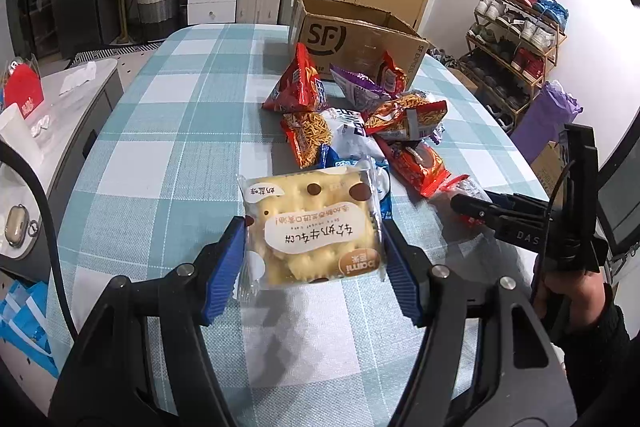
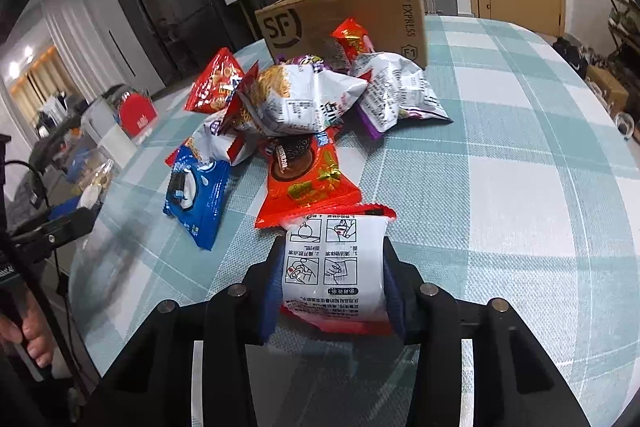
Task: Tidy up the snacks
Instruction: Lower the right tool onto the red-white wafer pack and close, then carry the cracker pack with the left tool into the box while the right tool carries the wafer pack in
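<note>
Checked blue-and-white cloth covers the table (image 1: 168, 131) we work at. Nearest, our left tongs (image 1: 314, 259) clamp a cracker packet (image 1: 312, 231) by its two side edges, jaws about half open. Our right tongs (image 2: 334, 267) pinch a small white-and-red sachet (image 2: 334, 263) across its width, jaws fairly narrow. Both wrappers look light, crinkly and slippery, we judge, best held at the sealed edges. Beyond lies a heap of snack bags (image 2: 296, 99), then an open cardboard box (image 1: 360, 39).
</note>
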`<state>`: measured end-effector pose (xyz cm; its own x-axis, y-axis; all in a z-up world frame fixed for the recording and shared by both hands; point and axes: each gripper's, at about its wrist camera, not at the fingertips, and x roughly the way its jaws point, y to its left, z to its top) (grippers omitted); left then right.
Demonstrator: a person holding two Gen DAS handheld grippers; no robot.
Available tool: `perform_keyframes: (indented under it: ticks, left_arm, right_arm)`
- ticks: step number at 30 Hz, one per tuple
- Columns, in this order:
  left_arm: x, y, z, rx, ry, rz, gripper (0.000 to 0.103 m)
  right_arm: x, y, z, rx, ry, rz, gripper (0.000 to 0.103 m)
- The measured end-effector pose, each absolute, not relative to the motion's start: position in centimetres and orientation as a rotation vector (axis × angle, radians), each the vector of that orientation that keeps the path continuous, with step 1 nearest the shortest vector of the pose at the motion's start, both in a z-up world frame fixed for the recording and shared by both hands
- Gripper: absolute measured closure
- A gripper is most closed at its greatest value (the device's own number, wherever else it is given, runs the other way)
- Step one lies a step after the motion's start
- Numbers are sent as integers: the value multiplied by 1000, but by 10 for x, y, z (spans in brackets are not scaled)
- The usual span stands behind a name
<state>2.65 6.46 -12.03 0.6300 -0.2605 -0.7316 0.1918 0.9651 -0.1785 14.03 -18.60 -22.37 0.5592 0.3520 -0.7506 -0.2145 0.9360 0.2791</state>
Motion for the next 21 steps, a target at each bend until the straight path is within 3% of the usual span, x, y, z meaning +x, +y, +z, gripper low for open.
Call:
perform_keyframes:
  ticks: [9,21]
  left_arm:
    - [26,60,-105,-71,814,-252,39]
    - [41,37,-52,-46,709,-312,39]
  right_arm:
    - [125,-187,-208,173,880,406,60]
    - [114,-177,-122,226,697,652,60]
